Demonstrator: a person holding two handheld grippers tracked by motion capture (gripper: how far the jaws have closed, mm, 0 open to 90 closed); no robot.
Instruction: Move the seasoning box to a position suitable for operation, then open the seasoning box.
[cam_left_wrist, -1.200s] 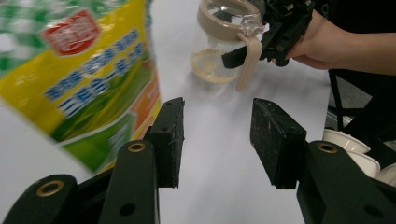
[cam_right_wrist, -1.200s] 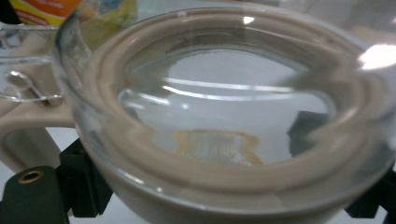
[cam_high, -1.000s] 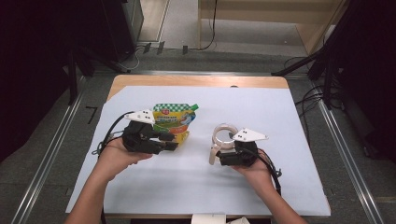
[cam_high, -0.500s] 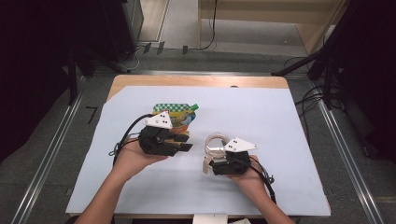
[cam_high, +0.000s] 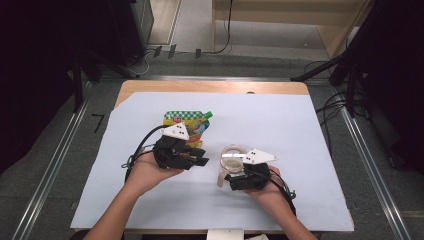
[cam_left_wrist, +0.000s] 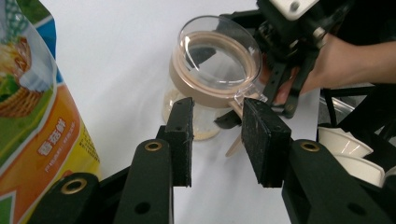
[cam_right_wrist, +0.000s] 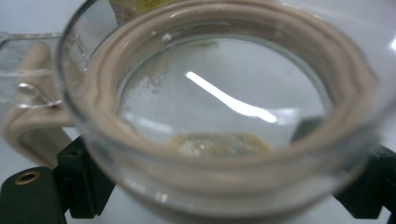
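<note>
A clear glass jar (cam_high: 233, 157) with a tan sealing ring and a clear hinged lid stands right of centre on the table. My right gripper (cam_high: 231, 172) is shut on it, one jaw on each side of the jar (cam_right_wrist: 219, 93). My left gripper (cam_high: 202, 156) points at the jar from the left. Its jaws have just been closing, and its pads (cam_left_wrist: 183, 135) stand apart with nothing pressed between them. Past the tips are the tilted jar (cam_left_wrist: 215, 60) and its tan clasp (cam_left_wrist: 236, 142). A colourful snack bag (cam_high: 187, 122) lies flat behind the left hand, and the same bag (cam_left_wrist: 37, 116) runs along the left edge of the left gripper view.
A pale blue-white sheet (cam_high: 280, 125) covers the wooden table (cam_high: 210, 86). White bowl-like shapes (cam_left_wrist: 345, 144) sit at the right edge of the left gripper view. Metal rails and cables run on the floor around the table.
My left hand has moved right, off the bag and towards the jar, and its jaws have narrowed. The right hand and the jar have shifted only slightly.
</note>
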